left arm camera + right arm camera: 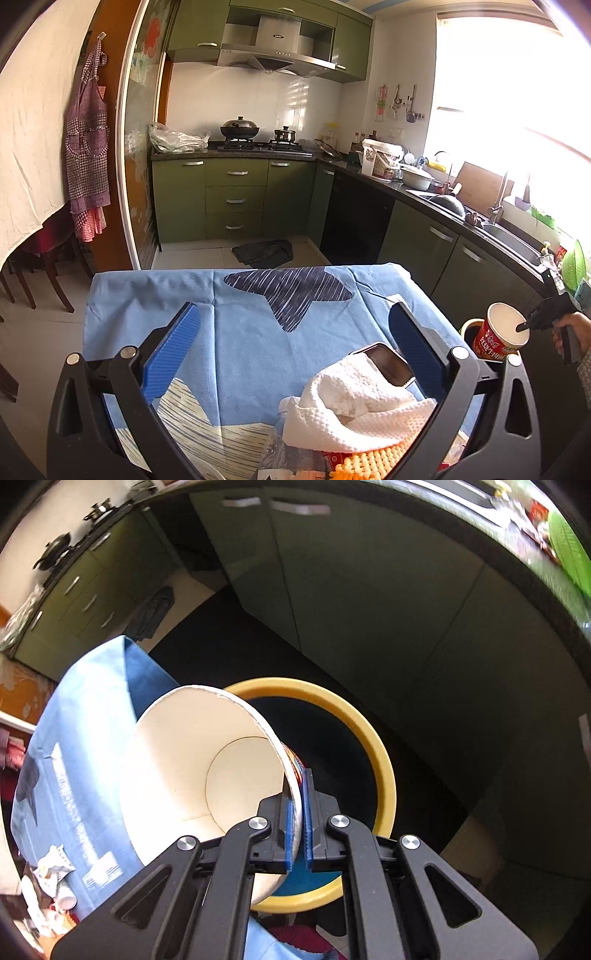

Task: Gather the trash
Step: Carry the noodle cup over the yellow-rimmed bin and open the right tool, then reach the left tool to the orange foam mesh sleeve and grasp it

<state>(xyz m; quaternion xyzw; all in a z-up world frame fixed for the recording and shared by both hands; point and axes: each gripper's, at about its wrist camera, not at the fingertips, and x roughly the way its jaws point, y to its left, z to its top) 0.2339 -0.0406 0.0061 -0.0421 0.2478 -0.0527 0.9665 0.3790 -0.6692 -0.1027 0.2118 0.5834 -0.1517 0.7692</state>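
My right gripper (298,797) is shut on the rim of an empty instant-noodle cup (199,771), white inside and red outside. It holds the cup tilted above a yellow-rimmed bin (373,738) beside the table. In the left wrist view the cup (498,334) and right gripper (524,326) hang over the bin (471,325) at the table's right edge. My left gripper (291,328) is open and empty above the blue tablecloth (236,332). A white cloth (354,410) lies just under it, over a metal tin (388,362).
A plastic bottle (280,454) and an orange studded item (373,463) lie at the table's near edge. Crumpled wrappers (51,867) sit at the table's left in the right wrist view. Green kitchen cabinets (236,199) and a counter with a sink (506,236) surround the table.
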